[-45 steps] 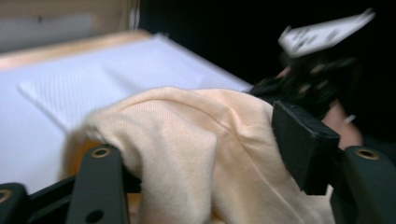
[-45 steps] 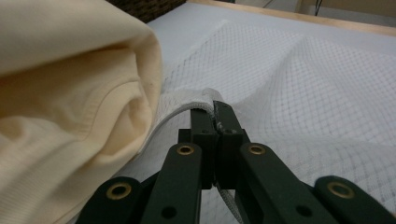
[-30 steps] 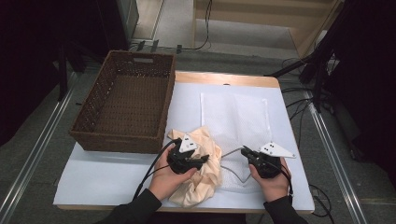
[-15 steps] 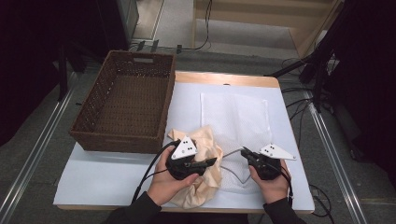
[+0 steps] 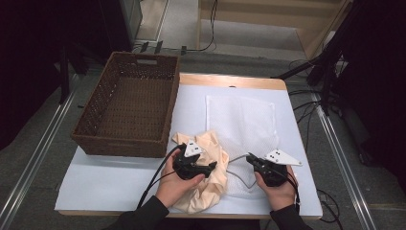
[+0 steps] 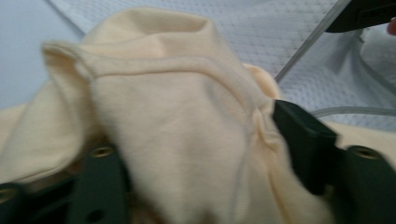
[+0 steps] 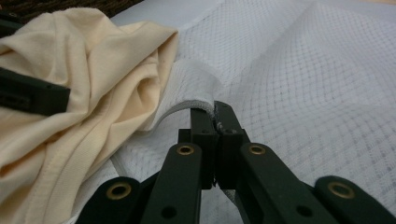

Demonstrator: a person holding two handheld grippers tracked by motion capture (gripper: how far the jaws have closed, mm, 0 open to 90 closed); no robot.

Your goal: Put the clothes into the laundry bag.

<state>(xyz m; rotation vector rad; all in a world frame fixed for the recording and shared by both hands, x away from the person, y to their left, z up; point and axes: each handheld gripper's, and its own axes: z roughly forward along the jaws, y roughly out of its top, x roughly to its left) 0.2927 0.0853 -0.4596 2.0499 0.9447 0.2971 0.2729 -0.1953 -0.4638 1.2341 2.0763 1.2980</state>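
Observation:
A cream garment point(image 5: 213, 143) lies crumpled at the near edge of the table, partly on a white mesh bag point(image 5: 242, 117). My left gripper point(image 5: 210, 166) rests on the heap and points right. In the left gripper view its jaws point(image 6: 196, 140) have just been opening. They stand wide apart with a fold of the garment point(image 6: 177, 116) bulging loosely between them. My right gripper point(image 5: 249, 157) is shut on the bag's near hem, and the right gripper view shows the jaws point(image 7: 210, 109) pinching that hem and lifting the mesh bag point(image 7: 303, 70) beside the garment point(image 7: 70, 70).
A brown wicker basket point(image 5: 129, 105) stands at the left of the white-covered table point(image 5: 110, 177). Black stands and cables crowd the floor to the right. One jaw of the left gripper point(image 7: 28, 95) crosses the left side of the right gripper view.
The left gripper's jaws have spread wider over the garment and the hand has shifted slightly on the heap. The right gripper has stayed put on the bag's hem.

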